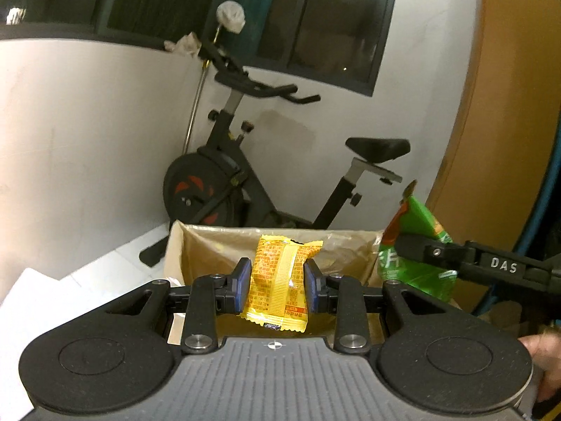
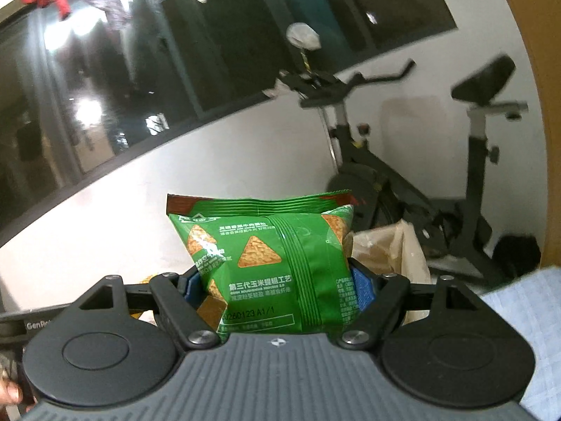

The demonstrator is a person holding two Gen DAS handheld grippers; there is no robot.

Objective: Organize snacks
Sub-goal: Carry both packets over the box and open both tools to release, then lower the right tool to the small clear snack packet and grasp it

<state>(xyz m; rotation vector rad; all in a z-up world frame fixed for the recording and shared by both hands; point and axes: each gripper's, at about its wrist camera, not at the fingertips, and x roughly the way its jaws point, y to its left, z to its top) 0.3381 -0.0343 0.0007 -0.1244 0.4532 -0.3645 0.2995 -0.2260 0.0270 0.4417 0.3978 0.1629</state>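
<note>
You can read "DAS" in pale letters on the right gripper (image 1: 413,245). On the green chip bag (image 2: 280,266) you see the white line "第三代玉米提粗工艺" and, lower down, the stamped code "0260123 A1/1". "GenRo", cut off, stands on the left gripper (image 2: 35,324). The print on the yellow packet (image 1: 280,280) is too small for you to read.

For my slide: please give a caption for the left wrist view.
Left gripper holds a yellow snack packet above a cardboard box.

wrist views, forward-facing, sharing exercise bike (image 1: 245,175)
</note>
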